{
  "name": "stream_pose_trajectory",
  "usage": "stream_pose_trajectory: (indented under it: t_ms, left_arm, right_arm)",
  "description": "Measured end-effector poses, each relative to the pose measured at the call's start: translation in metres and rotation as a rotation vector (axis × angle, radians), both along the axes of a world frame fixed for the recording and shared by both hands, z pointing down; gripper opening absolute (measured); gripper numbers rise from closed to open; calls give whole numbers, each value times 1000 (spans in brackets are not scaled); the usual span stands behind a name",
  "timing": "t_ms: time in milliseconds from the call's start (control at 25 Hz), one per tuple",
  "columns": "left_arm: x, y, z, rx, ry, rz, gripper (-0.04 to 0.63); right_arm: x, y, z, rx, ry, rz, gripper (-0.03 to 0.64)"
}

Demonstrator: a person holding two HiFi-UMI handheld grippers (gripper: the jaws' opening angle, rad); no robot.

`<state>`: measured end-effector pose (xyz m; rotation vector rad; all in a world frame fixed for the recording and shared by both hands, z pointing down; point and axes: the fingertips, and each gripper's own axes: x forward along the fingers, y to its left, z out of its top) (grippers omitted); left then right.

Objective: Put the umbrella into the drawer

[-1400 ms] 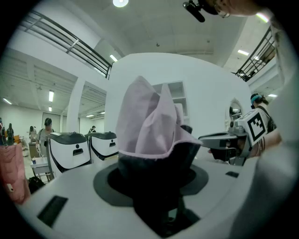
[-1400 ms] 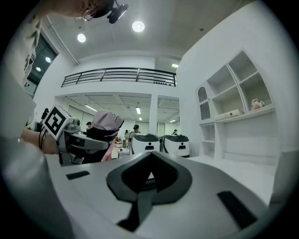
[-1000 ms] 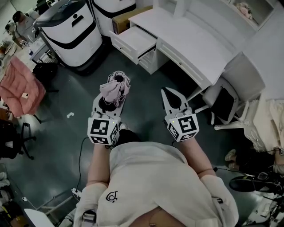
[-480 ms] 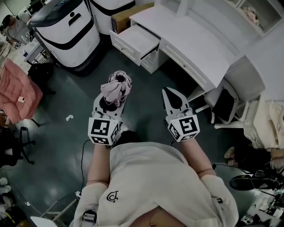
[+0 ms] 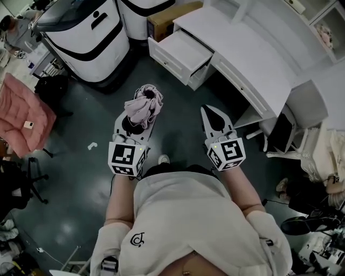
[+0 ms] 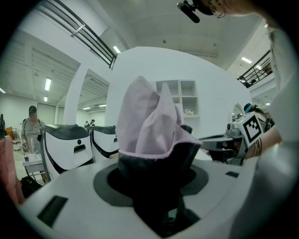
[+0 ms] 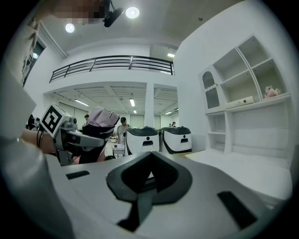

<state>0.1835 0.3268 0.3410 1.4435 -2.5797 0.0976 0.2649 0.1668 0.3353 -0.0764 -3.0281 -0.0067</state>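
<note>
A folded pink umbrella (image 5: 143, 105) with a dark base stands upright between the jaws of my left gripper (image 5: 139, 116), which is shut on it. In the left gripper view the umbrella (image 6: 149, 126) fills the middle above my left gripper (image 6: 154, 186). My right gripper (image 5: 211, 110) is beside it, shut and holding nothing; in the right gripper view the right gripper (image 7: 149, 179) has its jaws together. The white drawer (image 5: 186, 51) stands pulled open from the white desk (image 5: 253, 51), ahead of both grippers and some way off.
Two white-and-black machines (image 5: 86, 32) stand at the far left beside a cardboard box (image 5: 172, 13). A pink padded thing (image 5: 21, 110) and a black bag (image 5: 51, 89) lie at the left. A white chair (image 5: 294, 126) stands at the desk on the right.
Both grippers have moved forward over the dark floor towards the desk, the umbrella still in the left one. The open drawer now sits nearer and lower in the head view.
</note>
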Motion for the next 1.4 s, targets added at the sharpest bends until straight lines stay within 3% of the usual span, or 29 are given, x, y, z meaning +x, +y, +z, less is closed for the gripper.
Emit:
stream_pose_trajectory:
  t_ms: [320, 600, 920, 1160, 1400]
  left_arm:
    - [-60, -7, 25, -16, 60, -32, 235]
    - [-135, -44, 17, -27, -3, -89, 235]
    - [-236, -127, -3, -9, -30, -144, 235]
    - [-288, -204, 5, -41, -56, -83, 235]
    - [-325, -267, 25, -79, -38, 38, 235]
  right_arm:
    - [-65, -7, 27, -21, 57, -35, 6]
    - [-150, -60, 26, -77, 13, -45, 6]
    - [-250, -150, 9, -71, -16, -94, 6]
    - [-291, -215, 23, -74, 8, -71, 6]
    - [-313, -262, 37, -51, 10, 29, 6]
